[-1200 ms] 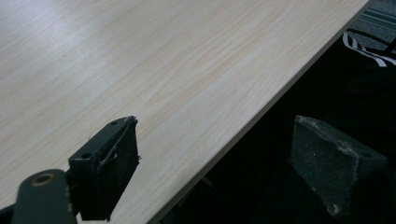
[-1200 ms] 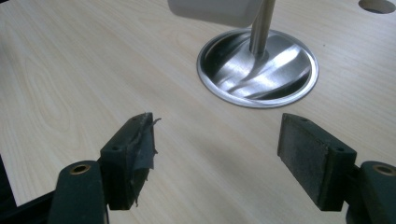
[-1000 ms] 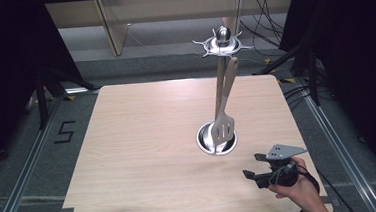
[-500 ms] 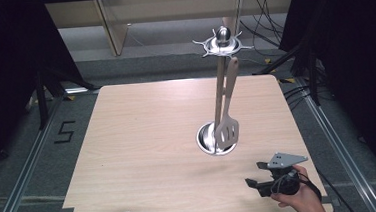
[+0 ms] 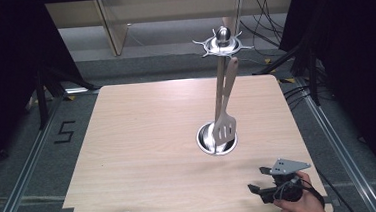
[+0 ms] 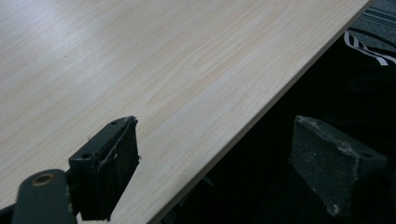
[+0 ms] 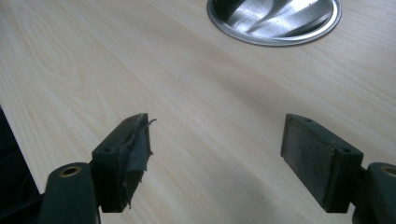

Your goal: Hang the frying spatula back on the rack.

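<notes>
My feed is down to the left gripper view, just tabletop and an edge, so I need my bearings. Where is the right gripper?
Observer: The right gripper is over the table's near right corner, held in a hand, in the high view.
Operator: Is it holding anything?
Observer: No. In the right gripper view its jaws stand wide apart with bare wood between them.
Operator: What is ahead of it?
Observer: The round steel base of a utensil stand, apart from the jaws.
Operator: Anything on that stand?
Observer: One slotted spatula hangs from its top ring, blade down by the base.
</notes>
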